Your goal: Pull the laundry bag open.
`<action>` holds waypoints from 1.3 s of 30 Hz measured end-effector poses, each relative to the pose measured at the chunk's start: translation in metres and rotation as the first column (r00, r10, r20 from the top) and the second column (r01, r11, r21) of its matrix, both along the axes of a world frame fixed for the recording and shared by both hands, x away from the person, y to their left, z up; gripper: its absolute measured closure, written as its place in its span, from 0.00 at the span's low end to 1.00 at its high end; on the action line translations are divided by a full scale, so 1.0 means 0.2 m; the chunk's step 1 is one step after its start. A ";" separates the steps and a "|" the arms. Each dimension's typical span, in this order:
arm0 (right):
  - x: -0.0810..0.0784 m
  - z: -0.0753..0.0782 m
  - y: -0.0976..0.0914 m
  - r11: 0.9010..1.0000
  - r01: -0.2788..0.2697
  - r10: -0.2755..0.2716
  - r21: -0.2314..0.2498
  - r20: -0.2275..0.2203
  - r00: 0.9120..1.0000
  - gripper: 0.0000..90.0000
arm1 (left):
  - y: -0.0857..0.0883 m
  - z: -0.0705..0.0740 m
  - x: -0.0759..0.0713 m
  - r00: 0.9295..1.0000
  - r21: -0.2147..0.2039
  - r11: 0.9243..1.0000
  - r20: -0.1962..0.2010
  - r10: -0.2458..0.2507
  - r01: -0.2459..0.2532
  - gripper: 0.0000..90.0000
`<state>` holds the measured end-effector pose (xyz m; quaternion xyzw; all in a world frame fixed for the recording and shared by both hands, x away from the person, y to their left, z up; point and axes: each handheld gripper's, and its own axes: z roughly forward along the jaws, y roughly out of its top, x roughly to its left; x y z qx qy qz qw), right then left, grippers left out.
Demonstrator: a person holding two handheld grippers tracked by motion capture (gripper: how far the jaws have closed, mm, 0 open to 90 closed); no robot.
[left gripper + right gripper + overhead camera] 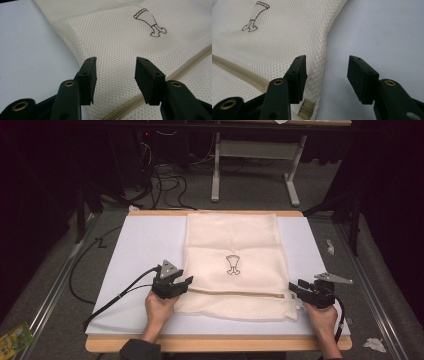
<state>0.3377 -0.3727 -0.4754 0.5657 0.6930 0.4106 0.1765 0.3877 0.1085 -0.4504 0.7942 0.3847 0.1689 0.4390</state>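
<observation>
The cream mesh laundry bag [232, 265] is lying flat in the middle of the white board [140, 245], its long axis running from the person's edge toward the far edge, while its zipper [235, 293] is crossing it side to side near the person's end. The left gripper [181, 283] is hovering at the bag's left edge by the zipper's end — jaws standing apart, nothing pinched. The right gripper [295, 287] is sitting just beside the right edge, straddling the bag's border and bare board — jaws likewise spread, gripping nothing.

Lab-like recording room, dark curtains, tangled floor cables [165, 182], metal stand legs [216, 170], white-topped table [145, 245]
</observation>
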 end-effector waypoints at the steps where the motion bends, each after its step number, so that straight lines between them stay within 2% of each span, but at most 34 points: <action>1: 0.00 0.00 0.00 1.000 -0.003 0.003 0.004 -0.003 1.000 0.57 | 0.00 0.00 0.00 1.000 -0.003 1.000 0.000 -0.003 0.003 0.58; 6: -0.02 0.00 0.01 1.000 -0.003 0.003 0.006 -0.013 1.000 0.59 | -0.01 0.00 -0.02 1.000 -0.037 0.999 -0.003 -0.024 0.024 0.58; 10: -0.03 0.00 0.02 1.000 -0.013 0.013 -0.002 -0.016 1.000 0.60 | -0.02 0.00 -0.03 0.999 -0.043 0.998 -0.004 -0.036 0.035 0.58; 14: -0.03 -0.01 0.03 1.000 -0.024 0.024 -0.006 -0.021 0.999 0.60 | -0.04 -0.01 -0.04 0.999 -0.057 0.997 -0.023 -0.047 0.046 0.57; 18: -0.01 -0.01 0.04 0.999 -0.042 0.042 -0.002 -0.046 0.998 0.60 | -0.09 0.01 -0.06 0.998 -0.024 0.998 -0.003 -0.062 0.062 0.56; 23: 0.01 -0.01 0.05 0.998 -0.055 0.055 -0.001 -0.067 0.996 0.57 | -0.17 0.05 -0.06 0.996 -0.016 0.996 0.012 -0.088 0.088 0.54; 26: 0.02 -0.01 0.07 0.998 -0.061 0.059 -0.019 -0.079 0.995 0.57 | -0.23 0.07 -0.06 0.994 -0.016 0.994 0.009 -0.108 0.108 0.53; 28: 0.03 -0.01 0.09 0.997 -0.074 0.071 -0.035 -0.080 0.994 0.63 | -0.26 0.08 -0.07 0.992 -0.015 0.992 0.011 -0.122 0.122 0.53; 32: 0.03 0.00 0.10 0.996 -0.079 0.074 -0.052 -0.086 0.994 0.66 | -0.35 0.10 -0.07 0.987 -0.002 0.987 0.013 -0.161 0.161 0.52; 34: 0.03 0.00 0.11 0.993 -0.087 0.081 -0.076 -0.087 0.993 0.68 | -0.40 0.11 -0.07 0.983 0.007 0.983 0.009 -0.184 0.184 0.51; 37: 0.03 0.01 0.13 0.986 -0.094 0.082 -0.138 -0.089 0.993 0.72 | -0.47 0.12 -0.05 0.980 0.008 0.980 -0.001 -0.199 0.199 0.48; 39: 0.03 0.01 0.13 0.983 -0.105 0.093 -0.153 -0.080 0.992 0.74 | -0.52 0.13 -0.03 0.977 -0.001 0.977 -0.009 -0.211 0.211 0.47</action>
